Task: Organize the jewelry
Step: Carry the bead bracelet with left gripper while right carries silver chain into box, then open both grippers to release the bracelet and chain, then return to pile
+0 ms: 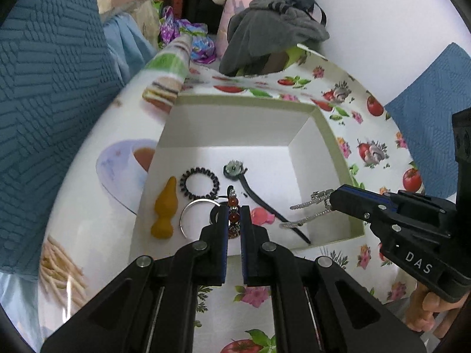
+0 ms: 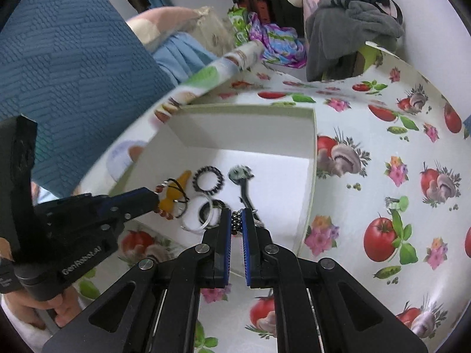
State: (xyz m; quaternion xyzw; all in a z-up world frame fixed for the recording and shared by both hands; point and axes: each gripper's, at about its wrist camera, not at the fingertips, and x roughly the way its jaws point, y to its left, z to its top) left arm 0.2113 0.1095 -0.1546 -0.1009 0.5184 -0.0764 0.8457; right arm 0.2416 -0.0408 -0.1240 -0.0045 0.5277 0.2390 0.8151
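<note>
Jewelry lies in a shallow white box, which sits on a tablecloth printed with tomatoes and flowers. All positions below are given relative to the box.

Left gripper reaches over the near wall, jaws narrow and closed on a red-bead bracelet. The bracelet's long axis runs away from the near wall, in line with the fingers, and its beads show between the pads.

Right gripper comes in over the near right corner, jaws narrow, clamped on a silver chain. In the left wrist view the chain hangs from the fingertips in two strands, pointing toward the box centre.

On the box floor, a black hair stick lies diagonally, its ornamented head toward the centre and its tip at the near right corner. An orange clip lies along the left wall, narrow end pointing to the far wall. A black coil hair tie rests just right of the clip. A silver bangle lies between the hair tie and the near wall. A pink piece sits beside the hair stick.
</note>
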